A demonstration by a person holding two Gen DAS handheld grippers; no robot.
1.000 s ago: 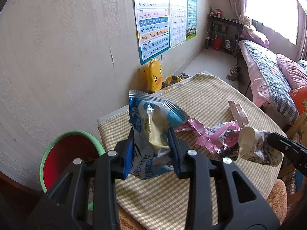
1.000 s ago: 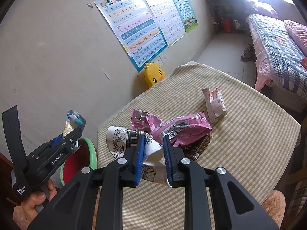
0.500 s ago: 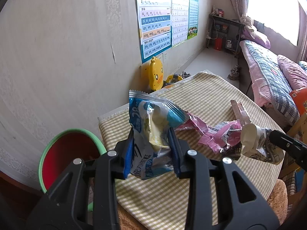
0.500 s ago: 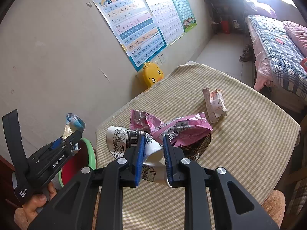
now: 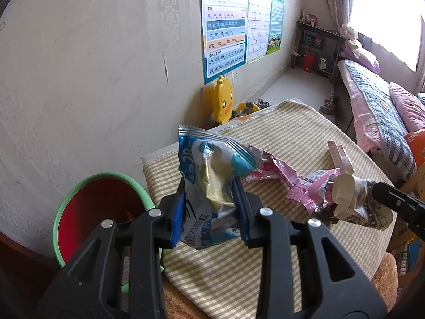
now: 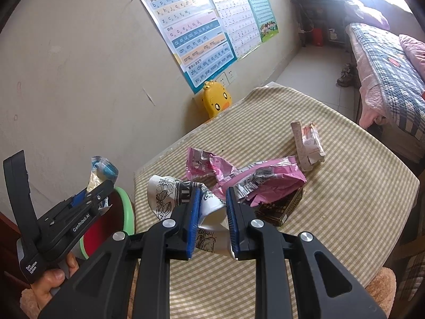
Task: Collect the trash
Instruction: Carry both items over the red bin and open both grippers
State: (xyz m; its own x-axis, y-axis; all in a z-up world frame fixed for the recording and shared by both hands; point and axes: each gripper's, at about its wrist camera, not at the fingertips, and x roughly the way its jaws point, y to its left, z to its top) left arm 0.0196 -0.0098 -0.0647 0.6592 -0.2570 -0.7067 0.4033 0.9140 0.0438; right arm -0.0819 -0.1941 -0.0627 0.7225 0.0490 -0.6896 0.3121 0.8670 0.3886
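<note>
Left wrist view, L to R: round bin w/ green rim & red inside (image 5: pixel 79 210) sits on the floor at 9 o'clock, just beside the worktop's edge. Left tongs (image 5: pixel 209 212) at 6 o'clock are clamped on a crinkled blue-and-silver foil snack wrapper (image 5: pixel 212 178), held upright above the near corner of the worktop w/ beige-and-white checked cloth (image 5: pixel 292 138). Yellow plastic duck-shaped toy (image 5: pixel 223 101) stands at 12 o'clock vs the wall, beyond the worktop. Torn pink foil wrappers (image 5: pixel 297 183) lie at 3 o'clock on the cloth. A small pink-and-white folded carton (image 5: pixel 340 156) lies just behind them. At far 3 o'clock the right tongs' black tip comes in, w/ the crushed white paper cup w/ black line drawings (image 5: pixel 353 202) in it.

Right wrist view, L to R: a hand (image 6: pixel 55 276) at 8 o'clock holds the left tongs w/ the blue wrapper pointing up over the bin. Right tongs (image 6: pixel 212 223) at 6 o'clock are pinched narrow on the paper cup, lifted just off the cloth. A dark flat box (image 6: pixel 279 207) lies at 3 o'clock under the pink wrappers, touching them.
</note>
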